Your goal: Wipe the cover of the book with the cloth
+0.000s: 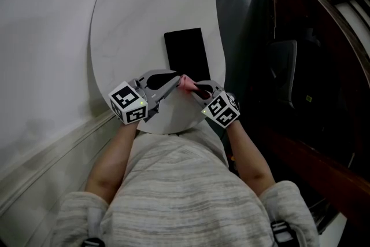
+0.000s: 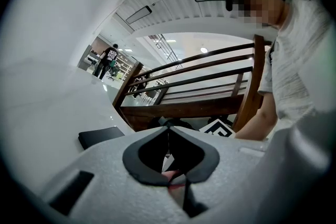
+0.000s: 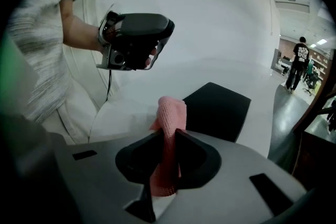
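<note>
Although the cloth (image 3: 172,113) looks soft, light and floppy, the right gripper (image 3: 168,136) fingers pinch it mid-length just short of the book (image 1: 185,54) (stiff, flat on the desk (image 1: 127,20)), while the left gripper (image 1: 174,77) fingers stand pressed together, empty.

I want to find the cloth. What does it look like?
Look at the round white table, at the edge nearest the person. Right by the black book, the right gripper pinches the cloth. It is the only pink, netted thing there.
</note>
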`<action>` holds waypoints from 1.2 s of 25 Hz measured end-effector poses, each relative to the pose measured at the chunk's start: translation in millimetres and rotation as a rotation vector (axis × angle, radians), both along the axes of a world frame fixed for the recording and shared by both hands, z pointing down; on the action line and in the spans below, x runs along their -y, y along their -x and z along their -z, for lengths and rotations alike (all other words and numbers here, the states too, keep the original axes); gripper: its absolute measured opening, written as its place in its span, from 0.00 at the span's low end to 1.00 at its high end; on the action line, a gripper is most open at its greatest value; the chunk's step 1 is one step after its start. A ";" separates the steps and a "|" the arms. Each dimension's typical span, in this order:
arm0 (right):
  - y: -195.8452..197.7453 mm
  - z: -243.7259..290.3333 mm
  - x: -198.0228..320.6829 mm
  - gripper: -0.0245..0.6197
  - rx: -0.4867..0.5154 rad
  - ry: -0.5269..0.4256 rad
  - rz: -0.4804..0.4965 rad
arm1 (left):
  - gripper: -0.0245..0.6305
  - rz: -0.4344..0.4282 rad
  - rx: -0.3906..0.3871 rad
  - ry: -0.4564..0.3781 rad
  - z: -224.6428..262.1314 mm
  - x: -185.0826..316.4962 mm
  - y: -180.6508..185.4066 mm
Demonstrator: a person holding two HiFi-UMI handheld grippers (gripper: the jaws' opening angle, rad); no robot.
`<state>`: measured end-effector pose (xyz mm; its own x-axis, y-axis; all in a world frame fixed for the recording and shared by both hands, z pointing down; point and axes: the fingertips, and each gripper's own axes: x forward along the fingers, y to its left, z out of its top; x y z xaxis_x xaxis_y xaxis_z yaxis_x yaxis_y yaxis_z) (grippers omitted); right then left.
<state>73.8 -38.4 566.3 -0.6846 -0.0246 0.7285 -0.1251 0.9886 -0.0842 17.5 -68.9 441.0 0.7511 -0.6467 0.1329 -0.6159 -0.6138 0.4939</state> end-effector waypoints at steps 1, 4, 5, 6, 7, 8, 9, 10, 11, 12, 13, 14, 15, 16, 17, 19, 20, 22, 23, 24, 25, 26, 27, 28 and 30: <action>-0.7 2.5 -2.2 0.13 0.017 0.018 -0.027 | 0.06 -0.002 0.001 -0.003 0.6 -0.7 0.7; -0.3 14.6 -6.5 0.13 0.085 0.075 -0.113 | 0.06 -0.012 0.000 -0.007 3.4 -3.0 2.0; 0.6 20.6 -7.0 0.13 0.113 0.090 -0.139 | 0.06 -0.018 -0.001 -0.008 5.1 -4.4 2.0; 1.4 27.3 -7.4 0.13 0.140 0.103 -0.164 | 0.06 -0.025 -0.001 -0.010 7.5 -6.1 1.7; 2.0 34.4 -7.4 0.13 0.167 0.113 -0.187 | 0.06 -0.032 -0.001 -0.013 10.3 -8.0 1.2; 2.6 41.7 -7.3 0.13 0.193 0.123 -0.209 | 0.06 -0.038 0.001 -0.016 13.2 -9.9 0.8; 3.1 49.1 -7.1 0.13 0.219 0.133 -0.230 | 0.06 -0.044 0.004 -0.019 15.6 -11.6 0.3; 3.7 56.0 -6.9 0.13 0.243 0.143 -0.250 | 0.06 -0.048 0.007 -0.019 17.3 -13.3 -0.1; 4.1 62.3 -6.8 0.13 0.264 0.152 -0.267 | 0.06 -0.051 0.010 -0.017 18.2 -15.0 -0.3; 4.5 67.9 -6.8 0.13 0.282 0.160 -0.282 | 0.06 -0.053 0.009 -0.014 18.6 -16.6 -0.2; 4.9 72.7 -6.8 0.13 0.299 0.168 -0.296 | 0.06 -0.054 0.005 -0.010 18.9 -18.2 0.2; 5.2 76.9 -6.9 0.13 0.315 0.175 -0.307 | 0.06 -0.055 0.000 -0.007 19.4 -19.6 0.7; 5.4 80.8 -6.8 0.13 0.329 0.181 -0.318 | 0.06 -0.057 -0.004 -0.006 19.9 -20.9 0.8; 5.4 84.4 -6.6 0.13 0.343 0.187 -0.327 | 0.06 -0.062 -0.006 -0.007 20.3 -22.2 0.4; 5.4 87.8 -6.2 0.13 0.358 0.191 -0.335 | 0.06 -0.069 -0.005 -0.010 20.3 -23.4 -0.3; 6.0 94.9 -5.5 0.13 0.385 0.194 -0.348 | 0.06 -0.082 0.002 -0.016 19.5 -25.4 -1.6; 7.0 98.6 -5.4 0.13 0.395 0.191 -0.350 | 0.06 -0.085 0.004 -0.018 19.1 -26.1 -1.4; 10.3 105.1 -6.1 0.13 0.407 0.180 -0.346 | 0.06 -0.085 0.001 -0.020 18.9 -27.3 0.3; 12.1 107.4 -6.9 0.13 0.409 0.175 -0.341 | 0.06 -0.085 -0.001 -0.021 18.9 -28.0 1.2; 13.6 108.8 -7.6 0.13 0.411 0.171 -0.337 | 0.06 -0.085 -0.003 -0.021 18.7 -28.8 1.9; 14.8 109.7 -8.3 0.13 0.411 0.169 -0.334 | 0.06 -0.087 -0.004 -0.022 18.3 -29.6 2.6; 15.8 110.3 -8.8 0.13 0.412 0.167 -0.331 | 0.06 -0.088 -0.004 -0.023 17.9 -30.4 3.2; 16.8 111.3 -9.2 0.13 0.413 0.165 -0.330 | 0.06 -0.090 -0.003 -0.024 17.6 -31.1 3.9; 17.7 112.6 -9.2 0.13 0.417 0.164 -0.330 | 0.06 -0.092 0.000 -0.026 17.6 -31.6 4.6; 19.8 116.0 -8.4 0.13 0.423 0.161 -0.330 | 0.06 -0.097 0.008 -0.031 18.2 -31.9 6.1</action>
